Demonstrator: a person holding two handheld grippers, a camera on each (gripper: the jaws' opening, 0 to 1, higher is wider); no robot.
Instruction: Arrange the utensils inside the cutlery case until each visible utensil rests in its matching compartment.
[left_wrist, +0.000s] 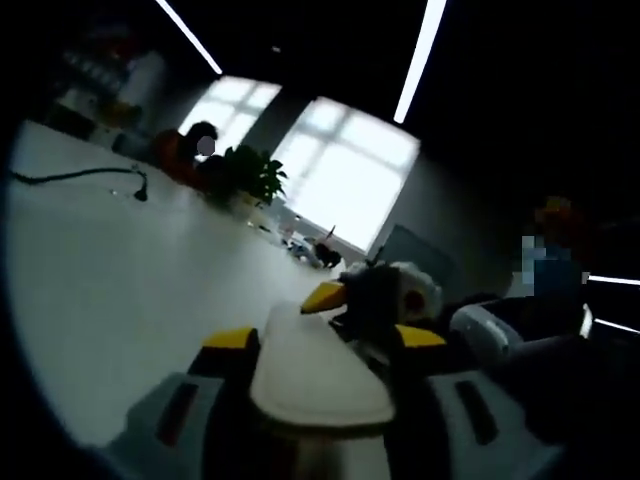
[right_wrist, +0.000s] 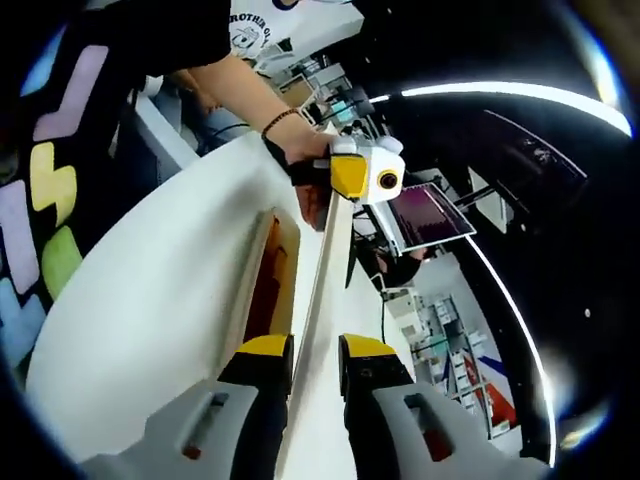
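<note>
Right gripper (right_wrist: 314, 362) clamped on case (right_wrist: 262, 290) lid edge, left gripper (right_wrist: 345, 180) at 12 clamping far end, likely steadying lid open

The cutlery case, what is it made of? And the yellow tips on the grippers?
The cutlery case looks like smooth white plastic with a matte finish, judging by its thin even wall; its reddish-brown inside could be wood or lining. The right gripper has yellow tips that look like rubbery or plastic pads.

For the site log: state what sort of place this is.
Probably an open office or lab: long white table, big windows with ceiling strip lights, shelving and a monitor beyond.
</note>
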